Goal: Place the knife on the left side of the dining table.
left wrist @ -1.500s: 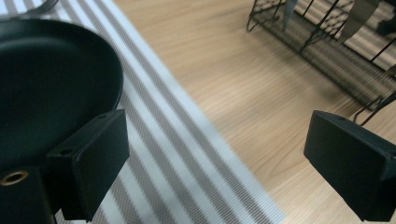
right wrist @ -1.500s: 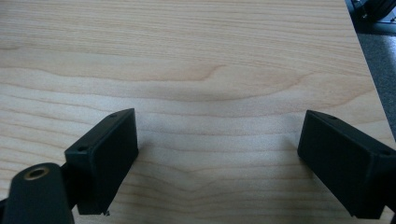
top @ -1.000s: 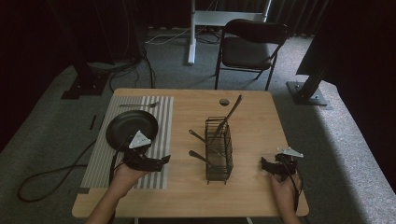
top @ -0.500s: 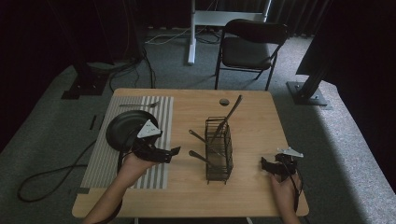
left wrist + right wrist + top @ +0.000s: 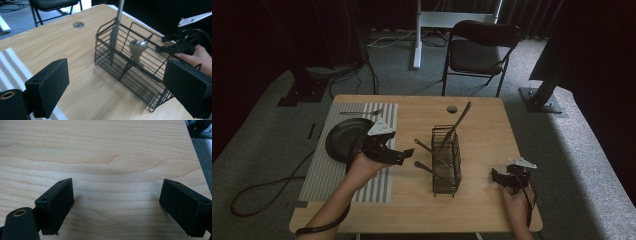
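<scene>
Left tongs (image 5: pixel 404 152) gape wide and empty, above the tabletop (image 5: pixel 482 120) just beside the striped mat (image 5: pixel 332 170), facing the wire basket (image 5: pixel 447 160) at mid-table. Likely step: reach for a utensil handle (image 5: pixel 424 146) poking out the basket's left side. To do it well, the person should square the jaws on the handle, clear of the wires, then close. Right tongs (image 5: pixel 498 177) rest spread and empty near the right edge.
</scene>
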{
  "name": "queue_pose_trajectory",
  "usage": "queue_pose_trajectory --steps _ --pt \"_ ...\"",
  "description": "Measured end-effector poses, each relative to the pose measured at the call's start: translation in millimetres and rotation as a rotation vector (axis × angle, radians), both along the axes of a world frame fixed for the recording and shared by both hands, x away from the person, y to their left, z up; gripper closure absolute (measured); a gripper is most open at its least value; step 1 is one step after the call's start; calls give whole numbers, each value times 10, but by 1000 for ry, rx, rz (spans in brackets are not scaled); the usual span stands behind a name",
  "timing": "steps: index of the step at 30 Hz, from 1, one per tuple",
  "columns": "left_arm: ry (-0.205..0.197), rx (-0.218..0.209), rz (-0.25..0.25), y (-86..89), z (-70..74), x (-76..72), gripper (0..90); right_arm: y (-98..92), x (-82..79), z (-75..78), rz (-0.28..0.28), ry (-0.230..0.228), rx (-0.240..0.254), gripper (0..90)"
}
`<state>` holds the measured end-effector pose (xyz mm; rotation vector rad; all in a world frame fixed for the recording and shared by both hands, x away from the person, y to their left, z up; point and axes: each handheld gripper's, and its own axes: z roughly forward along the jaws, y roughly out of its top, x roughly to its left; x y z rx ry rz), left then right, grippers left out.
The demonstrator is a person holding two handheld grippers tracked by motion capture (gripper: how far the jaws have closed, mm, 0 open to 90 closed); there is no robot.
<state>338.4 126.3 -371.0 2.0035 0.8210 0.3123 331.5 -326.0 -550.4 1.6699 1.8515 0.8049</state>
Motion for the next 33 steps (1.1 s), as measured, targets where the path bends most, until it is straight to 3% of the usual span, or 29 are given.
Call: queue_pose_trajectory --steps 7,18,19,26,27,33 --pt "4 10 -22 -178 31 72 70 0 0 0 0 0 0 115" --pt "33 4 -32 -311 -32 167 72 0 1 -1 0 -2 0 115" --pt "33 4 -32 -311 -32 167 124 0 1 -1 0 -2 0 115" --pt "39 9 -19 -349 -64 175 199 -1 1 -1 0 -2 -1 115" --pt "39 9 -19 -349 -64 175 264 -1 1 -1 0 -2 -1 115" --pt "44 -13 -52 -336 -95 165 409 -1 1 -1 0 -2 -1 116"
